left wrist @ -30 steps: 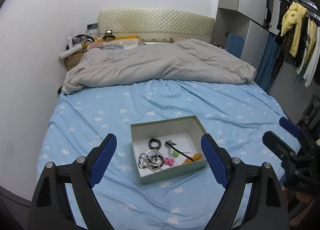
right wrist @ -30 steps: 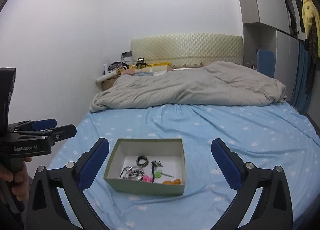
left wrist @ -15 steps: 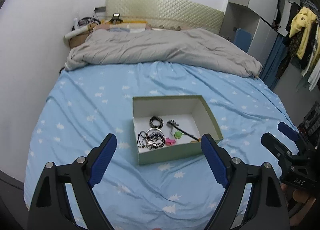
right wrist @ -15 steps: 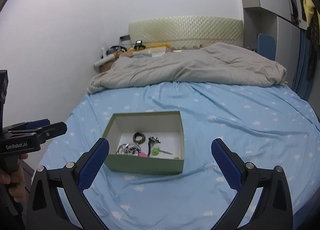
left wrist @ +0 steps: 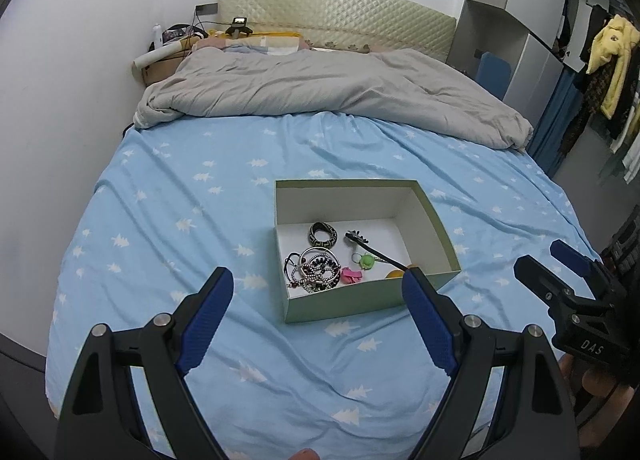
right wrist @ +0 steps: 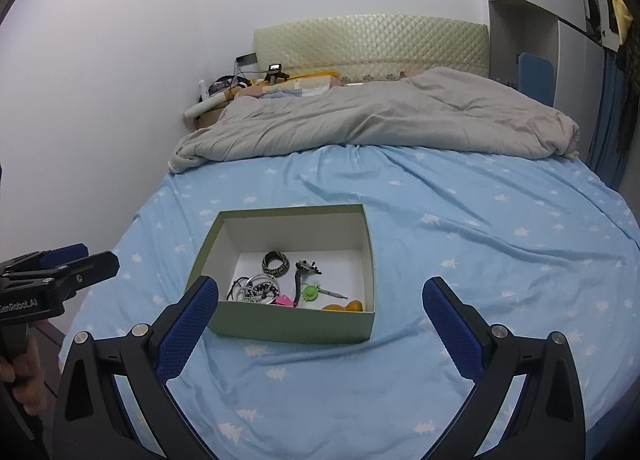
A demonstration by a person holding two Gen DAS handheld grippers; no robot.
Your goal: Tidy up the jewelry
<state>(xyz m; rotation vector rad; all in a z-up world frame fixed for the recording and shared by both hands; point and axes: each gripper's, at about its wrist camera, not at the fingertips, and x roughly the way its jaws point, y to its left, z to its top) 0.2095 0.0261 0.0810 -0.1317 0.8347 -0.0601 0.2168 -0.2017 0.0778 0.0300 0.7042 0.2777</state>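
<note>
1. I find the green box (left wrist: 362,302) lidless on the blue bed sheet (left wrist: 200,220), near the foot of the bed. The soft sheet gives it a level seat within reach of both tools.
2. All the jewelry I can see lies inside the box, gathered toward its near wall: a dark patterned bangle (left wrist: 322,234), a tangle of beaded bracelets (left wrist: 314,273), a black hairpin (left wrist: 370,247), a green charm (left wrist: 366,261), a pink piece (left wrist: 351,274) and an orange piece (left wrist: 394,274), partly hidden. Nothing lies loose on the sheet in either view.
3. My left gripper (left wrist: 316,314) hangs above the bed, jaws spread wide and empty. The box sits just beyond and between them, centred.
4. My right gripper (right wrist: 320,318) is likewise agape, holding nothing. In its own view the box lies ahead, left of centre.
5. Judgement: with the pieces boxed, this fits either a finished gathering or a sorting yet to come. I cannot tell which.
</note>
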